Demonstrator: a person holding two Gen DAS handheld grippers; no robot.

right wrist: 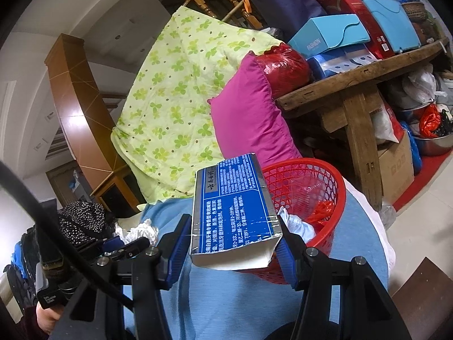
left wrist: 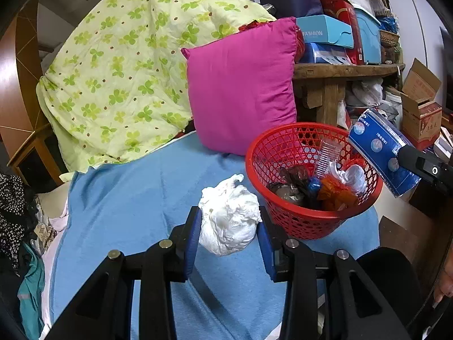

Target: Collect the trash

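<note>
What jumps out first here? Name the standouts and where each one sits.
The red mesh basket on the blue bedcover, already holding crumpled trash, stands out first. Just left of it, the left gripper is closed on a white crumpled wad, while the right gripper holds a blue carton by the basket's rim. Behind them, a magenta pillow leans beside a green clover-print quilt.

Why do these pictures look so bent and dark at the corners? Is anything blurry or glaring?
Left wrist view: a fisheye lens bows the shelf and blackens the corners; the white wad and red basket look sharp. Right wrist view: same bending, a bright washed-out patch at the left edge, a blurred black cable close to the lens, and glare on the blue box.
</note>
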